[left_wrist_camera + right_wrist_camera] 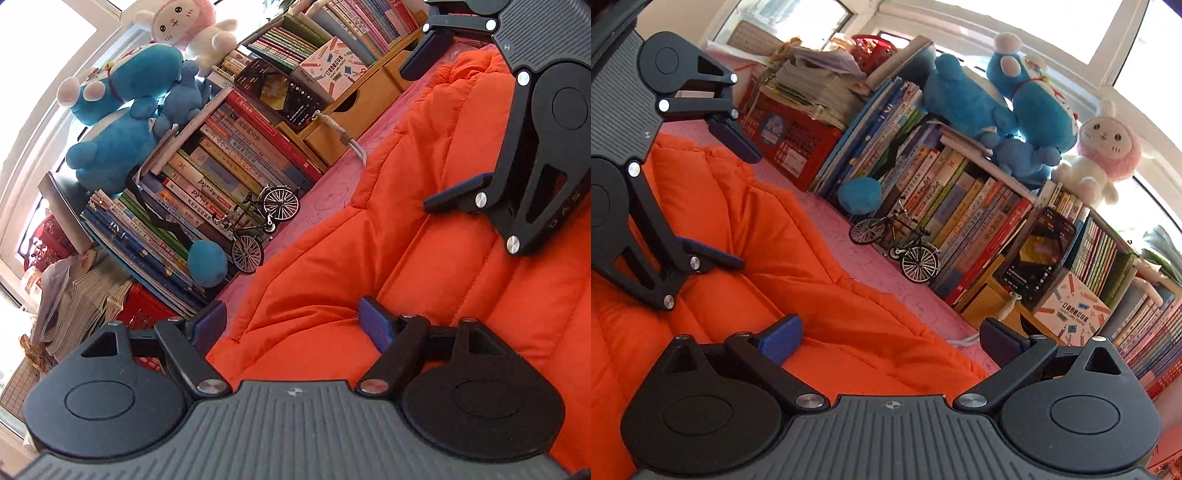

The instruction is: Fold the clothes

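Hovering left claw (291, 325) – orange jacket (424, 258) | right view: red crate (790, 144)

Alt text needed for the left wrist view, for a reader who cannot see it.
An orange puffer jacket lies spread on a pink table, with the open left tool over its edge and the open right tool above it. Books, plush toys and a model bicycle stand behind.
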The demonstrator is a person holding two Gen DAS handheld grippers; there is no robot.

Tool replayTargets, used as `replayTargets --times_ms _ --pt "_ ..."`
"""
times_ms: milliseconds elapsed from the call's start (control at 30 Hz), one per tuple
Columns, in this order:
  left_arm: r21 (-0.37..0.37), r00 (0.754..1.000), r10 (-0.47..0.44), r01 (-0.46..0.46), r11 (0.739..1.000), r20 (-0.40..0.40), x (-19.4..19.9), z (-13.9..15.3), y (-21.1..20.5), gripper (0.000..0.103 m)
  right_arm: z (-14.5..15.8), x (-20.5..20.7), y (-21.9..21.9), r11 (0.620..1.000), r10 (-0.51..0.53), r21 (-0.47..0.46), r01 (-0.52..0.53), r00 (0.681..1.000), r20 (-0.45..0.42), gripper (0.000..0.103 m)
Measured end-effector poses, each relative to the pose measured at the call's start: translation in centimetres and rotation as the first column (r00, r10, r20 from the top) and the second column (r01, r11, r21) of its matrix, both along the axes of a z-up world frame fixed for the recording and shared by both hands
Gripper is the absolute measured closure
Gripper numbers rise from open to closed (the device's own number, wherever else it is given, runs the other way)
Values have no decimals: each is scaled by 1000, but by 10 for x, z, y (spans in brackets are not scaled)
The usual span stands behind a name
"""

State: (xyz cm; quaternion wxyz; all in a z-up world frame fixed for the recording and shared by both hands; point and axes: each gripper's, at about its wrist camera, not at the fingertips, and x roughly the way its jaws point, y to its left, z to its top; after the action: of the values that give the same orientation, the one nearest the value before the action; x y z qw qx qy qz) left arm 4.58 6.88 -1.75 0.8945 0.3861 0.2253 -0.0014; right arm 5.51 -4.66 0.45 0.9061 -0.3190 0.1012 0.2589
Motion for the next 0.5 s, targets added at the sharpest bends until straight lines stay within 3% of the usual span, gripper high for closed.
replayTargets --times_ms 233,433,500 --pt "-52 997 72 -71 996 29 -17 -1 27 23 -9 15 -53 976 -207 61 209 977 -40 0" --pt "-55 980 193 -191 980 43 -34 -4 69 22 -29 25 -110 914 -397 64 401 916 -57 0" --pt "-46 972 232 -230 972 47 -41 -4 81 22 -36 27 -136 889 -430 116 444 894 -127 0"
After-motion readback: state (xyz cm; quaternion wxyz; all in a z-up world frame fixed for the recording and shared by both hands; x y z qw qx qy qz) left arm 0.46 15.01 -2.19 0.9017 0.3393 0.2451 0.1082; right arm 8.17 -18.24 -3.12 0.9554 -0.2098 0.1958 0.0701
